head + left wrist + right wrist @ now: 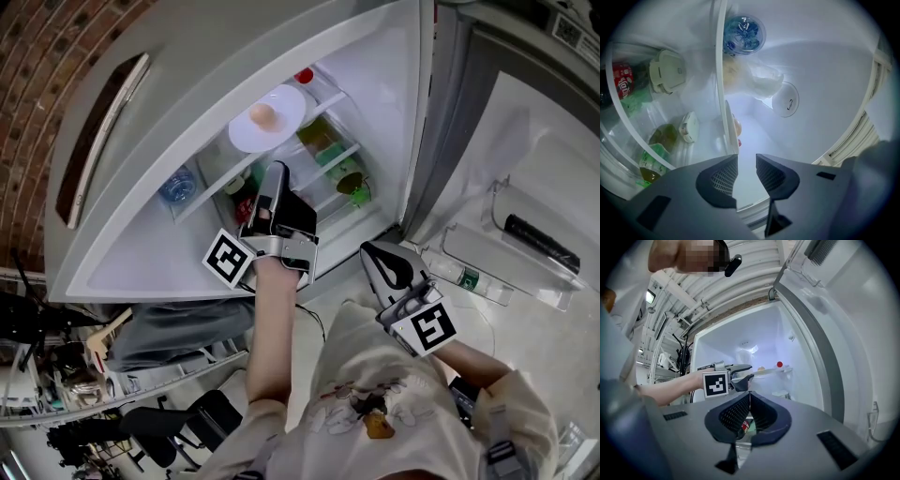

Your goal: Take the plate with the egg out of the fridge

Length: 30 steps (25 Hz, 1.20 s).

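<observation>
A white plate (281,127) with a pale egg (262,114) on it rests on a glass shelf inside the open fridge. My left gripper (275,176) reaches into the fridge just below the plate, jaws open a little with nothing between them. In the left gripper view the plate (727,119) shows edge-on just ahead of the left gripper (746,168), with the egg (737,126) on it. My right gripper (373,251) hangs outside the fridge by its lower edge. In its own view the right gripper (749,398) is shut and empty, facing the plate (769,371).
Green bottles (323,141) and a red-capped item (304,76) stand on shelves beside the plate. A water bottle (178,185) sits further left. A cola bottle (623,84) lies by the shelf. The open door (525,169) at right has racks with a black item (542,242).
</observation>
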Tool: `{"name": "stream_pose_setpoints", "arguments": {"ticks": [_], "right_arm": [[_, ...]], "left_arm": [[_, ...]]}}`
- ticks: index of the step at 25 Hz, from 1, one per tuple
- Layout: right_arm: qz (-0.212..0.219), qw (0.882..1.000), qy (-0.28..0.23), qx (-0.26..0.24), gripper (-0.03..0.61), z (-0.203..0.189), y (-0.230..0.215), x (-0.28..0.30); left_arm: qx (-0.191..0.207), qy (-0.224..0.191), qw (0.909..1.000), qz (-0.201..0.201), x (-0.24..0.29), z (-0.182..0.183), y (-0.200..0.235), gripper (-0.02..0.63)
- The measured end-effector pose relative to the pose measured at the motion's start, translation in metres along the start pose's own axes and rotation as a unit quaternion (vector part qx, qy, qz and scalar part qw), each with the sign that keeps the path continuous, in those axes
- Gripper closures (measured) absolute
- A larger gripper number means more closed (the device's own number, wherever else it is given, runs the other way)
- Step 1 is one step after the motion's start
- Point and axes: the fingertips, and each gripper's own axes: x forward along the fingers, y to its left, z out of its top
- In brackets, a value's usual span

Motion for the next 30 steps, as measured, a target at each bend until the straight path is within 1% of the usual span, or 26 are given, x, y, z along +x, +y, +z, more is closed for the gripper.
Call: {"name": "stream_pose_setpoints", "arguments": {"ticks": [3, 7, 11, 15, 19, 26, 30], "right_arm": [[0.001, 1.000, -0.006, -0.001, 0.571, 0.004, 0.000, 0.003], [0.001, 1.000, -0.011, 0.000, 0.571, 0.007, -0.002, 0.005], [-0.008, 0.999, -0.037, 0.019, 0.571, 0.022, -0.001, 0.010], [-0.004, 1.000, -0.021, 0.004, 0.571, 0.014, -0.002, 0.007], [-0.002, 1.000, -0.021, 0.002, 0.571, 0.014, -0.001, 0.006], [0.001, 1.000, -0.017, 0.004, 0.571, 0.013, 0.001, 0.006], [0.000, 1.000, -0.016, 0.005, 0.572, 0.012, 0.002, 0.006]], "left_arm": [[0.001, -0.007, 1.0000, -0.004, 0.008, 0.004, 0.001, 0.509], [0.004, -0.020, 0.9998, 0.001, 0.016, 0.009, 0.006, 0.508], [0.005, -0.028, 0.9995, 0.011, 0.025, 0.012, 0.011, 0.508], [-0.002, -0.040, 0.9990, 0.020, 0.031, 0.015, 0.013, 0.508], [-0.009, -0.051, 0.9981, 0.033, 0.033, 0.018, 0.018, 0.508], [-0.020, -0.067, 0.9967, 0.043, 0.037, 0.024, 0.021, 0.509], [-0.029, -0.069, 0.9956, 0.055, 0.037, 0.023, 0.024, 0.509]]}}
